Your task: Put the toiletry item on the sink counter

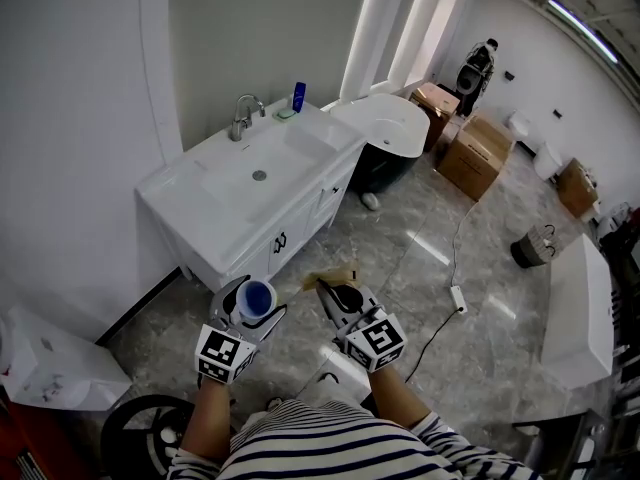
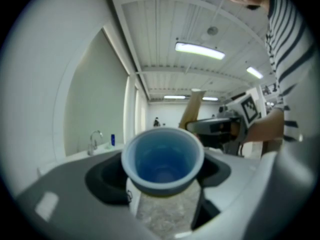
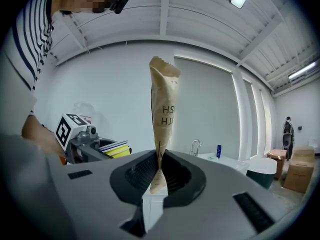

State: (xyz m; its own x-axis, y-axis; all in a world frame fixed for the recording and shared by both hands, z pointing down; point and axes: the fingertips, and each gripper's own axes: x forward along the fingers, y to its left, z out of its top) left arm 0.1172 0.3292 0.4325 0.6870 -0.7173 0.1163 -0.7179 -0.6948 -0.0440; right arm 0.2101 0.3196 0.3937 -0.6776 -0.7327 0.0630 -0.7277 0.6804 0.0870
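Our left hand-held gripper (image 1: 250, 306) holds a blue plastic cup (image 2: 162, 160), our right hand-held gripper (image 1: 338, 293) a tan paper packet (image 3: 163, 104). Neither is on the white bench (image 1: 205, 186) yet.

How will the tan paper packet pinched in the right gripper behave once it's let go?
Probably light and fairly stiff: the tan paper packet stands upright above the right gripper, pinched only near its lower end. It crumples at the pinch, so the paper likely crushes easily. Thin and flat, it would probably lie down, not roll.
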